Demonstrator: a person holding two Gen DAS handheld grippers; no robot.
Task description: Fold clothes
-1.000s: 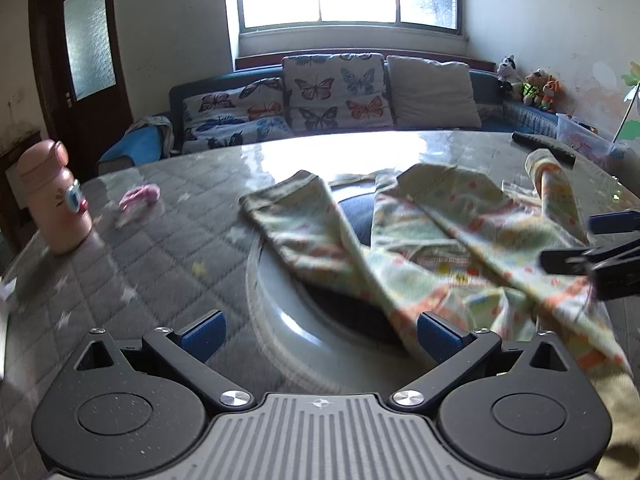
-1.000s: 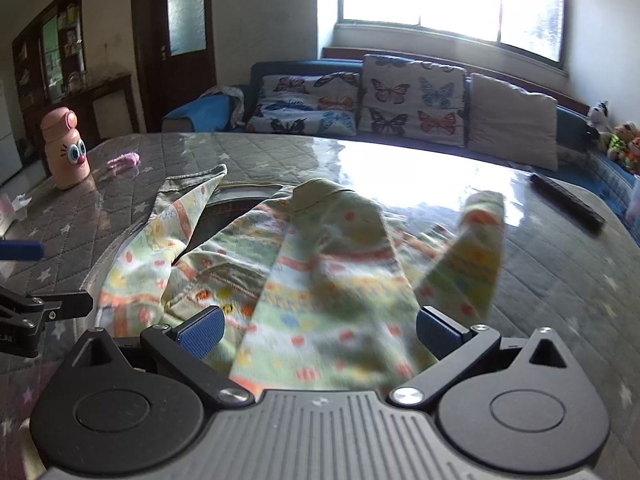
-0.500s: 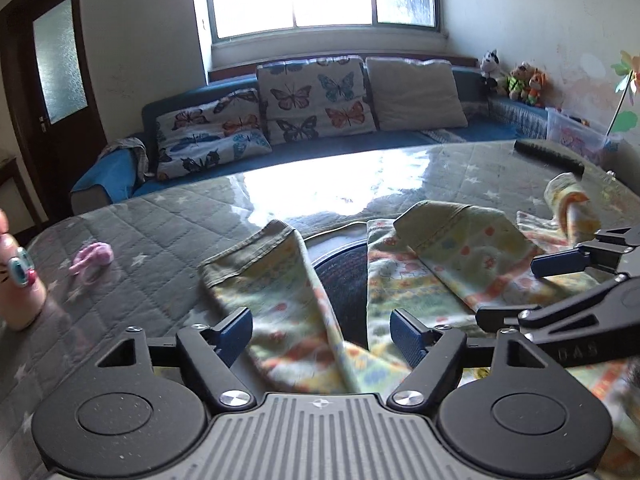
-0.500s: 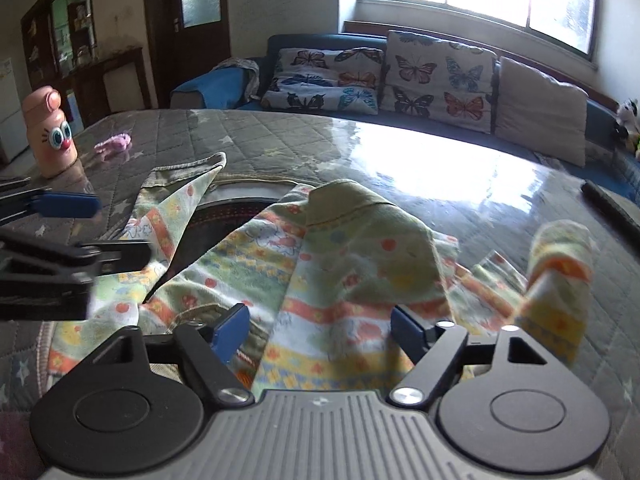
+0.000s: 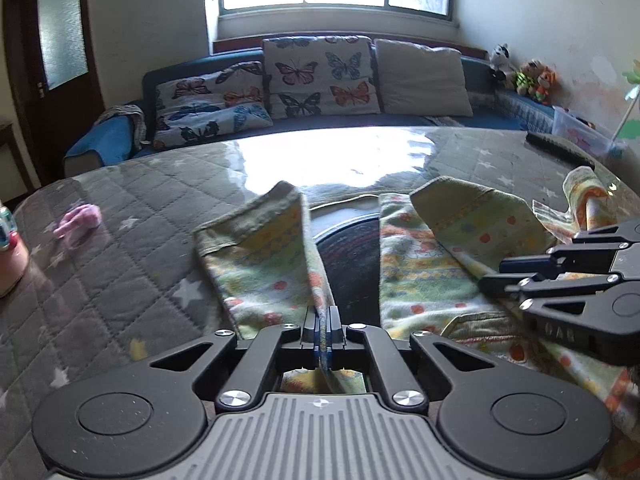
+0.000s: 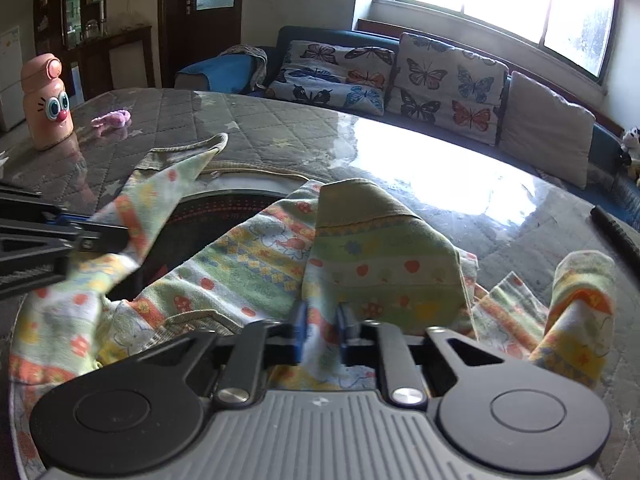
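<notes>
Two grips are now made. Left wrist view: our left gripper [image 5: 322,330], spread wide a second ago, has its fingers pinching a fold of the patterned garment [image 5: 264,264] on the quilted surface [image 5: 120,240]; it pitches downward. Right wrist view: our right gripper [image 6: 322,330] is closing on bunched cloth, also angled down. We judge lifting can begin.
</notes>
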